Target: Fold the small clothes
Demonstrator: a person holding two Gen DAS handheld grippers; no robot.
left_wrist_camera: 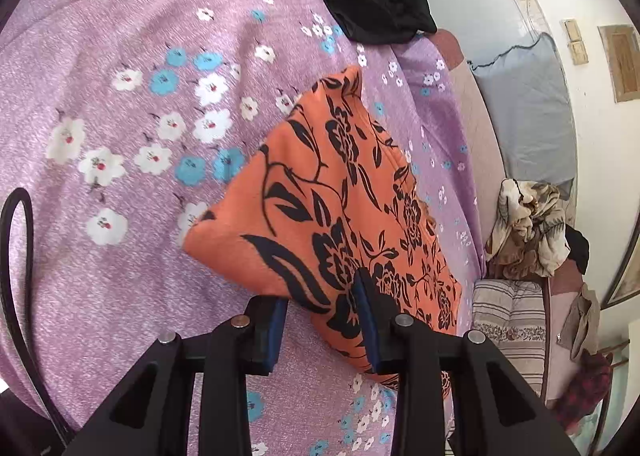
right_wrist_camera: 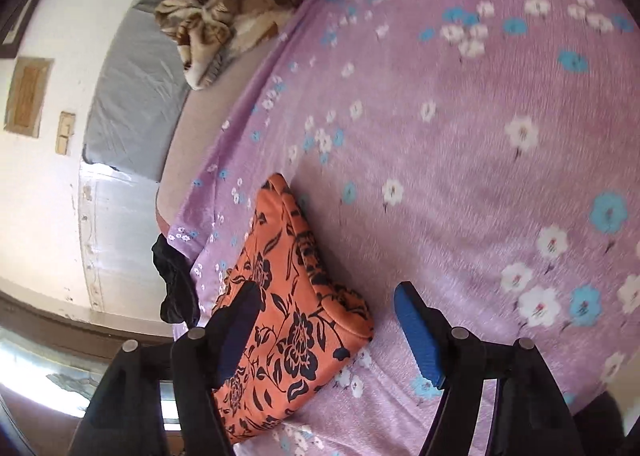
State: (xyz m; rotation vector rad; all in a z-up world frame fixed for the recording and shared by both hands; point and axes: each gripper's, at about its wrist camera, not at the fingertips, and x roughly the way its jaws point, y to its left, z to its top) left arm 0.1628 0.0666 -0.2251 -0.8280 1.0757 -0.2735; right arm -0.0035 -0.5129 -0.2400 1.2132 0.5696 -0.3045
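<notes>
Orange floral garment lies folded on the purple bedspread, both grippers parted and empty (black garment unfolded).

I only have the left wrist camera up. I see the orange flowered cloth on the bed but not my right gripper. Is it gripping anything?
Observer: No, the right gripper is open, its pads pressing on nothing.
Operator: Where is it against the cloth?
Observer: One finger overlaps the orange cloth in that view; the other is over bare bedsheet.
Operator: Anything near the edge?
Observer: The black garment sits right at the bed's edge, seemingly hanging over.
</notes>
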